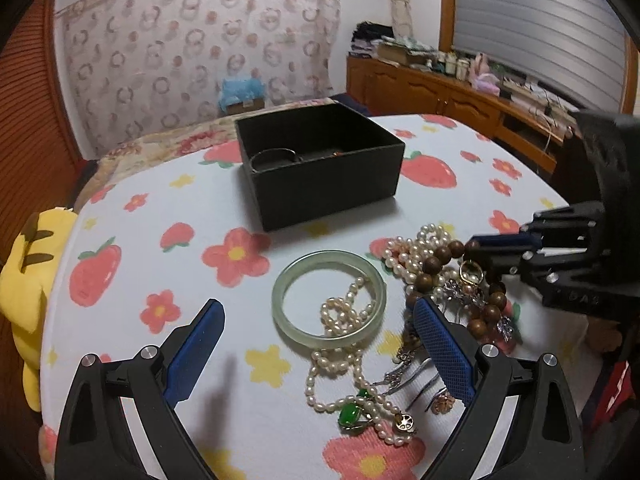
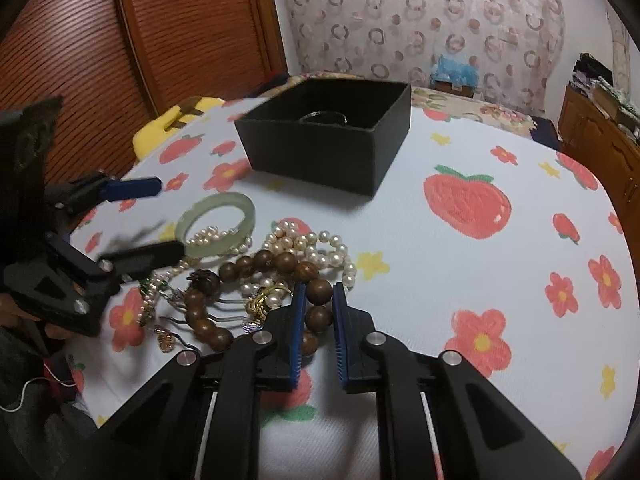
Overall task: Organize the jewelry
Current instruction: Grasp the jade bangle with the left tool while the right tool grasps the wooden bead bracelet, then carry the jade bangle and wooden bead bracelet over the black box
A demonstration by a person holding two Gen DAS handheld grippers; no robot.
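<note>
Basically, the layout from big to small: strawberry-and-flower tablecloth point(image 1: 132, 248) covers the table, black open box point(image 1: 320, 168) sits at the far side with a thin metal bangle point(image 1: 276, 157) already lying inside, and the jewelry pile sits on the near side, well apart from the box. The jade bangle point(image 1: 329, 299) lies flat at the pile's left edge, a pearl strand point(image 1: 344, 344) draped across its rim and trailing toward the camera. The wooden bead bracelet point(image 2: 256, 292) curls through the middle of the pile, pearls and small gold and silver pieces tangled around it. Right gripper point(image 2: 319, 300) is down in the pile with its jaws drawn close around one brown bead of that bracelet (pads look about touching the bead on both sides, but I can't confirm a firm clamp from this angle). Left gripper point(image 1: 320, 320) hangs above the jade bangle with its jaws spread wide, nothing between the pads; the bangle lies straight ahead of it and slightly below, the box further along the same line. Key relation: the bracelet's loop runs left and back from the right gripper's fingers, under and through the pearls, so a lift looks likely to drag neighbours along. My read is the right hand is nearer the beads, the left nearer the bangle, and the box is beyond both.
</note>
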